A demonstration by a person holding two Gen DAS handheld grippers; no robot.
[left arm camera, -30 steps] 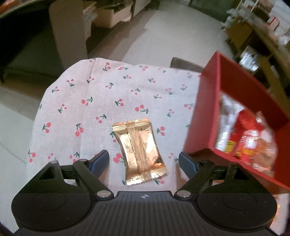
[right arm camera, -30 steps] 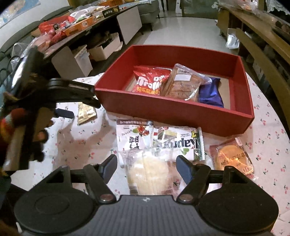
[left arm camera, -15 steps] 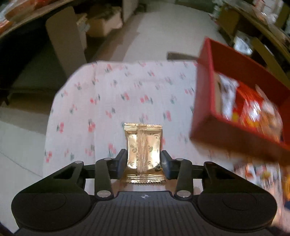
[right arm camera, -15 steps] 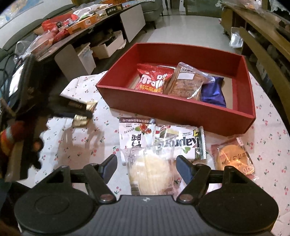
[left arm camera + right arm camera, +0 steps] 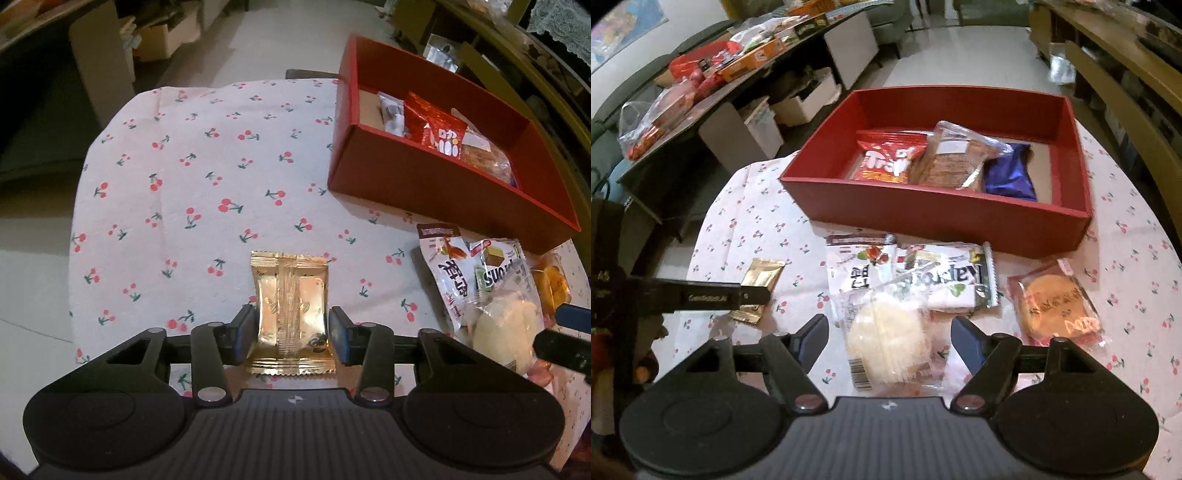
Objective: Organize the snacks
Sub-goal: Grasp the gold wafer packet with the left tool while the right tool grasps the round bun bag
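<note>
- You get dim, warm indoor light; the corners fall dark.
- Your fisheye bends the edges strongly.
- Glare shines on the gold packet (image 5: 290, 310).

Surface: a table under a white cherry-print tablecloth (image 5: 207, 177).
Far side: a red box (image 5: 923, 214) sits on the cloth.
In front of the box: a white snack bag (image 5: 860, 269) and a white-and-green packet (image 5: 953, 280) lie side by side, touching.
Nearest edge: a clear-wrapped pale bun (image 5: 886, 339) overlaps both.
To their right: a wrapped round golden cake (image 5: 1052, 306) lies flat, just beside them.
</note>
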